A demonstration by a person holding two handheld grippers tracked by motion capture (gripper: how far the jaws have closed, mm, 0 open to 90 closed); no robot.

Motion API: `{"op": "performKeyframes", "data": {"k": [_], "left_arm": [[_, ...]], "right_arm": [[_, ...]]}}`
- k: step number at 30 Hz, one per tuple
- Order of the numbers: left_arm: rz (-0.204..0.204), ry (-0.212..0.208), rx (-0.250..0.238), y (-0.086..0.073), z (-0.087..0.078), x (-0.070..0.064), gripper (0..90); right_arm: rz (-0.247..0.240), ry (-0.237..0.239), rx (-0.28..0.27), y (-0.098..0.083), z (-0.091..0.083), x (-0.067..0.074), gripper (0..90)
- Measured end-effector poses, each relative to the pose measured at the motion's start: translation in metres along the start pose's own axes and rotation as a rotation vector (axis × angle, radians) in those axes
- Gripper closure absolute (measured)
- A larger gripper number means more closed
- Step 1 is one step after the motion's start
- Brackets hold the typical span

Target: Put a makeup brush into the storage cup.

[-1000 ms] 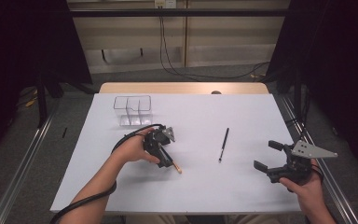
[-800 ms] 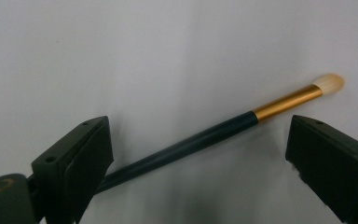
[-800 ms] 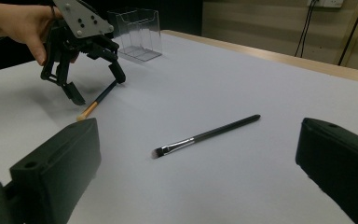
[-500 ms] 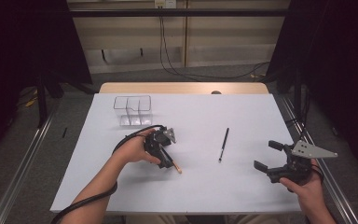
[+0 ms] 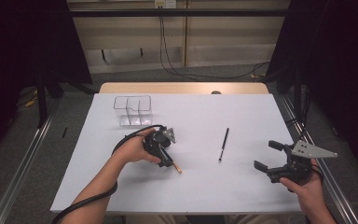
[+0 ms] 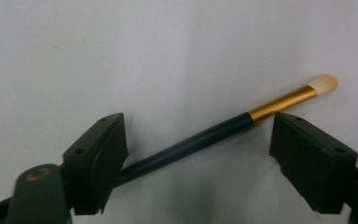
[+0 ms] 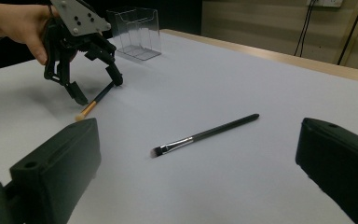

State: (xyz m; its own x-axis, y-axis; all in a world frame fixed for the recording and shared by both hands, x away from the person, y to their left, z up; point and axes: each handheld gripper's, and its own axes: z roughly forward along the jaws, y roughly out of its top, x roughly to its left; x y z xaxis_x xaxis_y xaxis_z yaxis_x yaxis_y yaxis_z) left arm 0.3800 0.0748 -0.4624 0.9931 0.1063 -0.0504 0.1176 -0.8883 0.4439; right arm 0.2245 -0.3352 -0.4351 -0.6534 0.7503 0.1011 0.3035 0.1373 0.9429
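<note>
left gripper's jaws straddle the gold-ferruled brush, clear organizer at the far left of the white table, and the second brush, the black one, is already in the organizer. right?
Not quite. The slim black brush with the silver ferrule lies flat on the white table, apart from the clear plastic organizer, as the high view shows. The rest holds: the left gripper straddles the dark-handled, gold-ferruled brush, its jaws just closing, pads not yet pressing.

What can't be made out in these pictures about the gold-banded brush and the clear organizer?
- Gold-banded brush, left gripper view: its handle end runs behind the left finger and off the lower edge; whether the fingers, which have just been closing, touch it yet is unclear.
- Same brush, high view: the left gripper covers most of the handle.
- Clear organizer, high view: too small and see-through to tell what it contains.
</note>
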Motion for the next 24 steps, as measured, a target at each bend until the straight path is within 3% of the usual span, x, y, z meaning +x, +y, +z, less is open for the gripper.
{"op": "performKeyframes", "data": {"k": [11, 15, 19, 20, 22, 23, 24], "left_arm": [[0.045, -0.023, 0.027, 0.0037, -0.0044, -0.0055, 48.9], [0.02, -0.029, 0.048, 0.0061, -0.005, -0.0065, 52.4], [-0.051, -0.011, 0.047, 0.007, -0.0055, -0.0063, 65.8], [-0.04, -0.009, 0.065, 0.0073, -0.007, -0.0044, 68.5], [-0.06, -0.005, 0.076, 0.0074, -0.0077, -0.004, 77.4], [-0.102, -0.008, 0.08, 0.0078, -0.0076, -0.004, 81.4], [-0.112, -0.009, 0.084, 0.0078, -0.0076, -0.0036, 82.8]], "right_arm": [[-0.002, 0.001, 0.002, -0.0002, 0.0006, 0.0001, 0.0], [-0.004, 0.001, 0.002, 0.0003, 0.0003, 0.0004, 0.0], [-0.003, -0.003, 0.002, -0.0002, -0.0001, 0.0, 0.0], [-0.003, -0.004, 0.002, -0.0003, -0.0003, 0.0, 0.0], [-0.004, -0.002, 0.0, -0.0002, -0.0008, -0.0002, 0.0], [-0.003, -0.003, 0.0, -0.0002, -0.001, -0.0002, 0.0], [-0.003, -0.003, 0.0, -0.0003, -0.001, -0.0004, 0.0]]}}
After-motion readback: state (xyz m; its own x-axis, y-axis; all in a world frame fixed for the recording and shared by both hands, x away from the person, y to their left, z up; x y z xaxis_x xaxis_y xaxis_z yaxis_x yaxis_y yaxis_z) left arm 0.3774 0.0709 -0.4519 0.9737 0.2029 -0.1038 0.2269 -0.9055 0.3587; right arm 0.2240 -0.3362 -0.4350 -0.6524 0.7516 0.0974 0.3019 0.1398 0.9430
